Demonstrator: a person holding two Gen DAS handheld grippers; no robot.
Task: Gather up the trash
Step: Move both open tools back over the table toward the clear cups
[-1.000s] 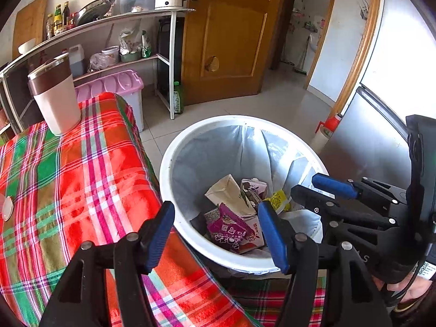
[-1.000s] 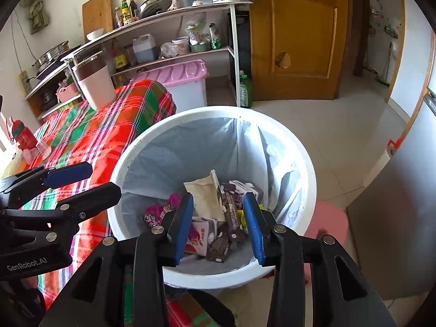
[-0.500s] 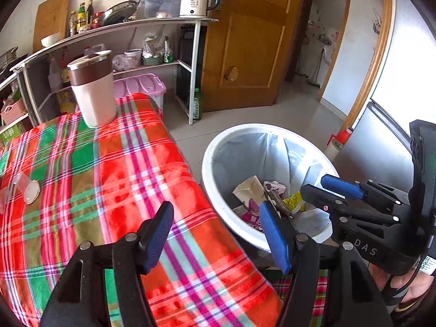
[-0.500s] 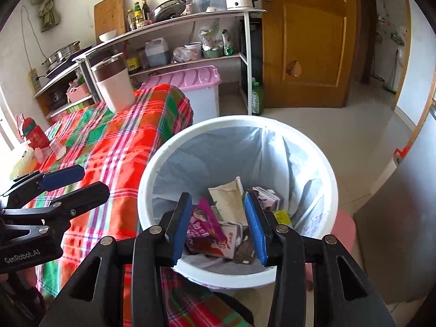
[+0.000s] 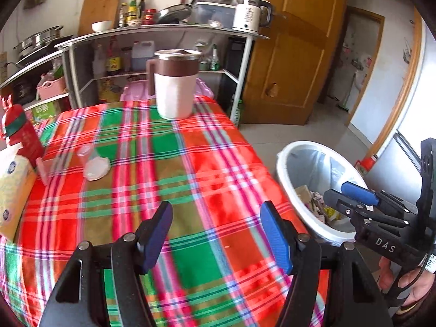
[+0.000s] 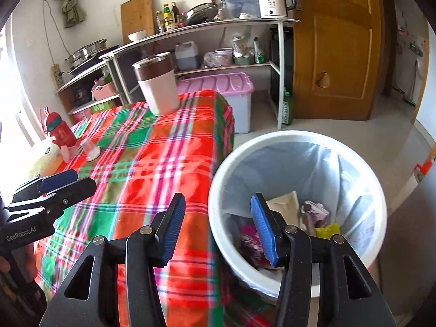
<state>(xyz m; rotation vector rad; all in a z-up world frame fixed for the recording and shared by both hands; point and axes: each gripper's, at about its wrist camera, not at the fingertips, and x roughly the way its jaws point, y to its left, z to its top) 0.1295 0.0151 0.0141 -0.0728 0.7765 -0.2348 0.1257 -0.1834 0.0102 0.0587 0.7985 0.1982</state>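
Both my claws are wide and hold nothing. The left gripper [image 5: 216, 231] hangs over the near edge of the tabletop [image 5: 163, 163]; the right gripper [image 6: 215, 226] is just past its right edge, by the trash bin [image 6: 297, 139]. The bin holds several wrappers. I see one plastic cup [image 5: 96, 167] on its side near the left edge (likely trash). I should reach slowly and pinch its rim. I count one mug [image 5: 174, 84], one red bottle [image 5: 20, 133].

A red, green and pink plaid tablecloth [image 5: 169, 179] fills the middle of the frame. Upper centre stands a white jug [image 5: 174, 87] with a brown top. At right, the white bin [image 6: 297, 207] has a pale grey liner. Far left, a red bottle [image 5: 20, 133]. Both grippers' pads [image 5: 275, 237] are blue.
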